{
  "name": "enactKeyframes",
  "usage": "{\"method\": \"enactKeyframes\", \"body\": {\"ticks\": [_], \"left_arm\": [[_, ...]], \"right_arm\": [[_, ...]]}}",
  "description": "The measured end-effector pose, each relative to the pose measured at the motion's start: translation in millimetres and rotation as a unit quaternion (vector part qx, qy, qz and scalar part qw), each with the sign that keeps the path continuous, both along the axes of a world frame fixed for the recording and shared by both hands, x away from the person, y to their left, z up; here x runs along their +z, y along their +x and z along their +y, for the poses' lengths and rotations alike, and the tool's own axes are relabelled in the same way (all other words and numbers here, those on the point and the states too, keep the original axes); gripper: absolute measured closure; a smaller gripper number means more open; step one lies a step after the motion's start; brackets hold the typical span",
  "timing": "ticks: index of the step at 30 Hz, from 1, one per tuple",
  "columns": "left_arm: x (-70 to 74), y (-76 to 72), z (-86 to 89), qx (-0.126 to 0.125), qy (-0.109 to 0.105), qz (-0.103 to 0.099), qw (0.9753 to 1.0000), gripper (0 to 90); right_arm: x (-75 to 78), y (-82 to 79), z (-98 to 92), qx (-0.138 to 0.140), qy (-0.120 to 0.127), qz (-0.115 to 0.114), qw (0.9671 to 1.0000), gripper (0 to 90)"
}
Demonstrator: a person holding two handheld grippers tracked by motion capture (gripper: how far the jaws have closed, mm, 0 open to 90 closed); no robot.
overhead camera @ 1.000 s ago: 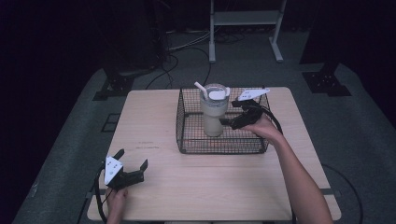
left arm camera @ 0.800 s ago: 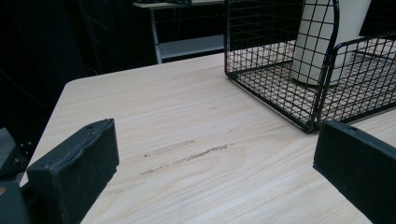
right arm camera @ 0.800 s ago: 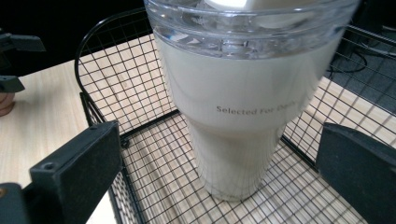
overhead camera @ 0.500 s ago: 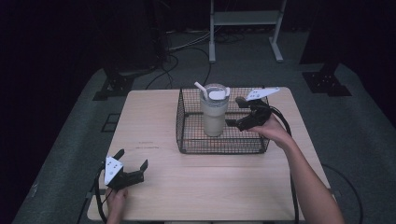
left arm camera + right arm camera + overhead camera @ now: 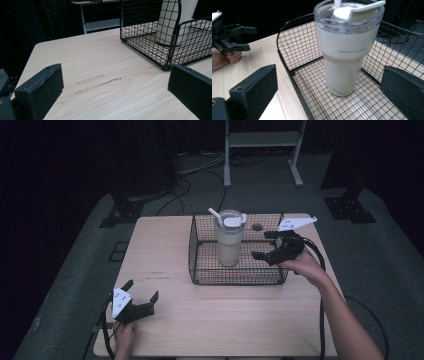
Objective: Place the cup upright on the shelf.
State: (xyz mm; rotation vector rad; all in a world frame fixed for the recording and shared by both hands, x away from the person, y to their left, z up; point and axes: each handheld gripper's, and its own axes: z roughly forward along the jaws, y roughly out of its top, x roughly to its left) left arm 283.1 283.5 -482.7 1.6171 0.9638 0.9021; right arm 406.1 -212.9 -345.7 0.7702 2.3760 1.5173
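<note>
Cream tumbler (image 5: pixel 229 242) upright inside the black wire basket (image 5: pixel 200 255), on the basket floor, toward its left half in the high view; clear lid with a white flip tab and a white straw on top. Basket on the far middle of the wooden worktop (image 5: pixel 220 320).

Right gripper (image 5: pixel 262 247) held at the basket's right side, over the basket's right end wall, aimed at the tumbler. Fingers (image 5: pixel 253 87) spread wide, gripping nothing, touching nothing; in the right gripper view, one finger low over the worktop just outside the basket's near rim, the other over the mesh floor on the tumbler's far side, tumbler standing in the gap between them but farther out than the tips. Faint print legible on the tumbler wall.

Left gripper (image 5: pixel 142 292) well apart from the basket, near the worktop's front left corner, resting low at the worktop in a hand (image 5: pixel 125 335). Fingers (image 5: pixel 40 90) wide open too, empty, with bare scuffed wood between them and the basket's near corner ahead to the right in the left gripper view.
</note>
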Motion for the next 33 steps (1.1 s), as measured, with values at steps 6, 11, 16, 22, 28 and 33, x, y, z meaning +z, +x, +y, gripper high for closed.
{"method": "enactKeyframes", "body": {"ticks": [6,11,16,22,28,33], "left_arm": [[0.0,0.2,0.0,0.0,-0.002,-0.001,1.0,0.0],[0.0,0.0,-0.2,0.0,0.0,0.0,1.0,0.0],[-0.2,0.0,-0.7,0.0,0.0,-0.001,1.0,0.0],[-0.2,0.0,-0.5,0.0,0.002,-0.001,1.0,0.0],[-0.1,-0.2,-0.6,0.0,0.002,-0.001,1.0,0.0],[-0.2,-0.4,-0.8,0.0,0.002,0.0,1.0,0.0]], "right_arm": [[-0.1,-11.1,-5.9,0.004,0.003,-0.006,1.0,0.6],[-4.4,-23.4,-13.1,0.009,0.003,-0.008,0.9999,0.6],[-6.6,-34.1,-20.3,0.011,0.008,-0.016,0.9998,0.6],[-10.4,-46.7,-29.3,0.009,0.007,-0.02,0.9997,0.6],[-16.5,-59.7,-36.7,0.007,0.011,-0.022,0.9997,0.6],[-22.5,-69.2,-42.2,0.005,0.011,-0.021,0.9997,0.6]]}}
